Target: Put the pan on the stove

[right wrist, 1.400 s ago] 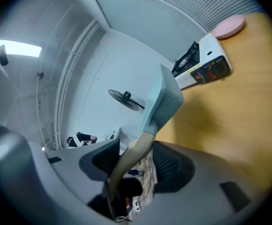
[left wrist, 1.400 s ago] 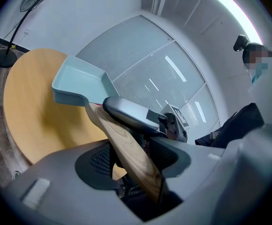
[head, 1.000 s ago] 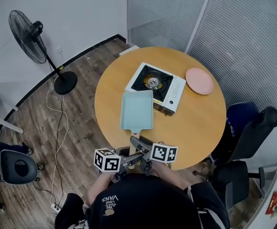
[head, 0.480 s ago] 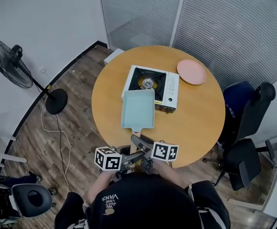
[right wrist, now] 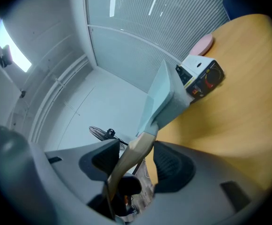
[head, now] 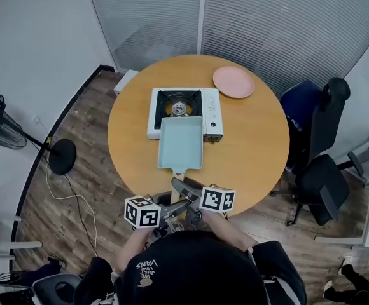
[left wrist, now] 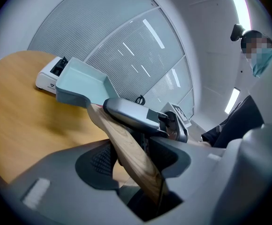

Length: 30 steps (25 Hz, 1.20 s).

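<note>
Currently, both grippers are on one thing: the pale teal pan [head: 181,143], gripped by its wooden handle [head: 177,180], which points back toward the person. In the left gripper view, the left gripper [left wrist: 129,146] has its jaws closed against the handle, which runs slantwise between the pads. In the right gripper view, the right gripper [right wrist: 137,154] also has the handle pinched between its two pads. The two grippers meet on it from opposite sides, just off the near rim of the round wooden table [head: 254,145]. The pan is rectangular and sits in front of the stove [head: 210,110], with its far edge overlapping the stove's near side. Both gripper views show its body raised off the tabletop. I cannot tell whether it touches the stove casing. The burner [head: 179,108] is uncovered, beyond the pan. A pink plate [head: 233,81] lies on the table behind and to the right of the stove, apart from it. A standing fan [head: 0,122] is on the floor to the left, and dark office chairs [head: 318,145] are to the right.
</note>
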### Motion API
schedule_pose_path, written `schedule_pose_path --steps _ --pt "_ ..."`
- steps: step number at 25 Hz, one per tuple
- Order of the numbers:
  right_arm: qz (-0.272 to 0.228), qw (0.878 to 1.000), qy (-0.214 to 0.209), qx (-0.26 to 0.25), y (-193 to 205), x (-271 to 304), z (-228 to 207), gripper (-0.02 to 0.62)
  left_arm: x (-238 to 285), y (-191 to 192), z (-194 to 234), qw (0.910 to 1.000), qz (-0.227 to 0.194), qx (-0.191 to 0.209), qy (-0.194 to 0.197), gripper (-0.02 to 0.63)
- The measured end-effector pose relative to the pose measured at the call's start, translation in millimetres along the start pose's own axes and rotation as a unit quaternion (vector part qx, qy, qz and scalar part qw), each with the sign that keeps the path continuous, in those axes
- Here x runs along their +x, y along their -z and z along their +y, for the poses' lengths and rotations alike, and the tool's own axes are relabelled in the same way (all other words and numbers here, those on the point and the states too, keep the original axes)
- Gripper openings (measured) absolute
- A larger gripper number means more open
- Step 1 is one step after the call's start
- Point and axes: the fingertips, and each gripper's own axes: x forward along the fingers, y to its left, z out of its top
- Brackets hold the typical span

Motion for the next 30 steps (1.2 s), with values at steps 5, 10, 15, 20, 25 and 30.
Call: schedule_pose_path --steps 5,10,15,20,25,30 --pt "0.007 1.000 -0.013 0.006 -18 5 -16 0.219 17 -15 11 0.9998 -0.009 -0.005 -0.016 0.218" --pt "0.024 0.999 -0.028 0.008 -45 9 -34 0.219 43 -35 21 0.9990 -0.017 -0.007 -0.040 0.218" --pt "0.044 0.998 -0.041 0.006 -65 19 -48 0.219 60 -52 36 0.9977 -0.028 -0.007 -0.061 0.216" --pt "0.059 0.997 -0.054 0.009 -83 32 -58 0.219 70 -69 51 0.9962 -0.036 -0.010 -0.079 0.216" --pt "0.073 0.996 -0.059 0.000 -101 47 -65 0.219 78 -89 67 0.9949 -0.042 -0.013 -0.091 0.216" --pt "0.078 0.995 -0.060 0.001 -117 61 -70 0.219 83 -105 82 0.9949 -0.035 -0.012 -0.094 0.216"
